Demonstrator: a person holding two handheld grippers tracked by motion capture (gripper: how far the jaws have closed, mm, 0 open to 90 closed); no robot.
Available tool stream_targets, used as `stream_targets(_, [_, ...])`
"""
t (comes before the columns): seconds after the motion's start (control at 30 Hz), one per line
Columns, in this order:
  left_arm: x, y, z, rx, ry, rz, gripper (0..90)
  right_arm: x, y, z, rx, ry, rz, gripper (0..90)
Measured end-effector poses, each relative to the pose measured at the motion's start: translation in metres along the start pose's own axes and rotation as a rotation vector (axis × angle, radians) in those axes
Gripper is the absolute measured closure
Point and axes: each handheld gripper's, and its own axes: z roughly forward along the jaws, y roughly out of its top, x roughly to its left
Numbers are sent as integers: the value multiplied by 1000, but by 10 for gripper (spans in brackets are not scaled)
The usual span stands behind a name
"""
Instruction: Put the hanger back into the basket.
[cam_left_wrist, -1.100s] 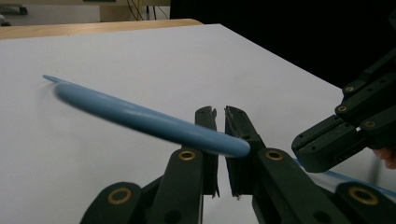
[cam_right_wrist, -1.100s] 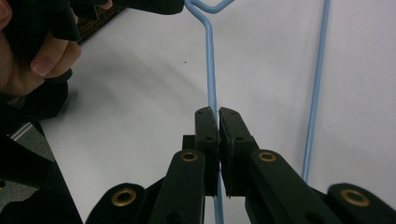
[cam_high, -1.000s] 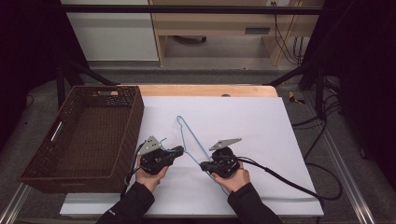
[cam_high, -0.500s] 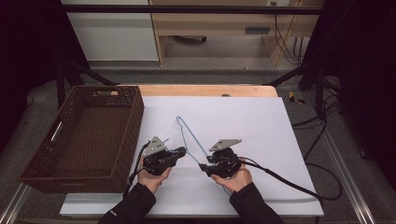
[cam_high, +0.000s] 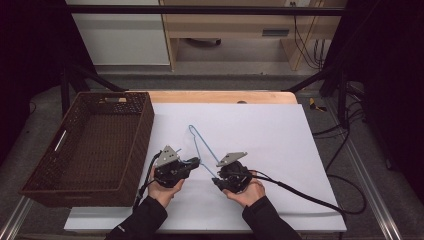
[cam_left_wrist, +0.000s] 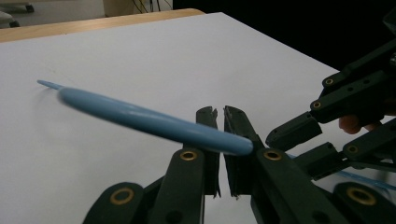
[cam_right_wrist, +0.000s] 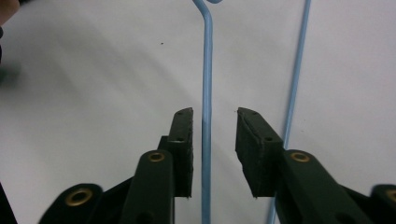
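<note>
White tabletop (cam_high: 260, 130), wicker basket (cam_high: 85, 145) at nine o'clock. My left tongs (cam_left_wrist: 220, 140) are clamped on the blue wire hanger (cam_high: 199, 145) at centre; right tongs (cam_right_wrist: 214, 140), just been closing, straddle its wire untouched. I'd centre, then squeeze.

High overhead, 2 close tool views, shared hanger (cam_high: 200, 147)
</note>
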Motion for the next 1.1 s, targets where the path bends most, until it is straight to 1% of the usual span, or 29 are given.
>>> stream_targets(0.03, [0, 0, 0, 1, -1, 2, 847, 0, 0, 1, 2, 3, 0, 779])
stream_targets(0.07, [0, 0, 0, 1, 0, 3, 847, 0, 0, 1, 2, 3, 0, 779])
stream_targets(0.17, [-1, 0, 0, 3, 2, 4, 847, 0, 0, 1, 2, 20, 6, 847])
stream_targets(0.2, [-1, 0, 0, 4, 1, 4, 847, 1, 0, 1, 13, 24, 23, 865])
stream_targets(0.23, [-1, 0, 0, 4, 1, 4, 847, 1, 0, 1, 14, 25, 33, 866])
stream_targets(0.37, [-1, 0, 1, 0, -2, 4, 846, 2, 0, 0, 19, 25, 46, 872])
stream_targets(0.4, [-1, 0, 1, 0, -2, 4, 845, 1, 0, 0, 17, 25, 40, 873])
stream_targets(0.47, [-1, 0, 1, -2, -5, 8, 842, 1, 0, 0, 20, 26, 42, 874])
stream_targets(0.5, [-1, 0, 0, -7, -9, 11, 838, 0, 0, 0, 14, 31, 33, 875])
stream_targets(0.53, [-1, 2, -2, -13, -15, 7, 750, 0, 1, -3, 15, 21, 49, 876])
stream_targets(0.57, [-1, 2, -2, -13, -15, 7, 716, 0, 1, -3, 15, 21, 49, 876])
stream_targets(0.6, [0, 4, -4, -16, -19, 5, 716, -1, 1, -3, 9, 27, 45, 877])
stream_targets(0.63, [0, 4, -6, -19, -20, 7, 634, -3, 2, -7, 2, 27, 36, 877])
stream_targets(0.67, [0, 5, -8, -26, -19, 10, 634, -3, 2, -7, 2, 27, 36, 877])
stream_targets(0.7, [0, 6, -11, -27, -20, 16, 589, -4, 3, -10, 4, 26, 47, 877])
stream_targets(0.73, [0, 7, -16, -31, -14, 35, 513, -7, 5, -15, -5, 27, 38, 877])
stream_targets(0.77, [0, 7, -16, -31, -14, 35, 467, -8, 6, -18, -8, 31, 47, 877])
stream_targets(0.8, [0, 8, -18, -29, -13, 43, 467, -8, 6, -18, -8, 31, 47, 877])
stream_targets(0.87, [0, 9, -22, -28, -1, 59, 397, -12, 7, -23, -20, 41, 36, 878])
stream_targets(0.93, [0, 10, -25, -18, 0, 68, 343, -17, 9, -29, -30, 56, 28, 878])
stream_targets(0.97, [0, 12, -28, -2, 15, 89, 306, -21, 11, -34, -39, 74, 16, 878])
stream_targets(1.0, [0, 12, -28, -2, 15, 89, 291, -21, 11, -34, -39, 74, 16, 878])
stream_targets(1.07, [-1, 13, -31, 9, 30, 121, 280, -25, 13, -41, -51, 93, 7, 878])
stream_targets(1.1, [-2, 15, -34, 18, 40, 149, 261, -30, 14, -49, -56, 107, 6, 878])
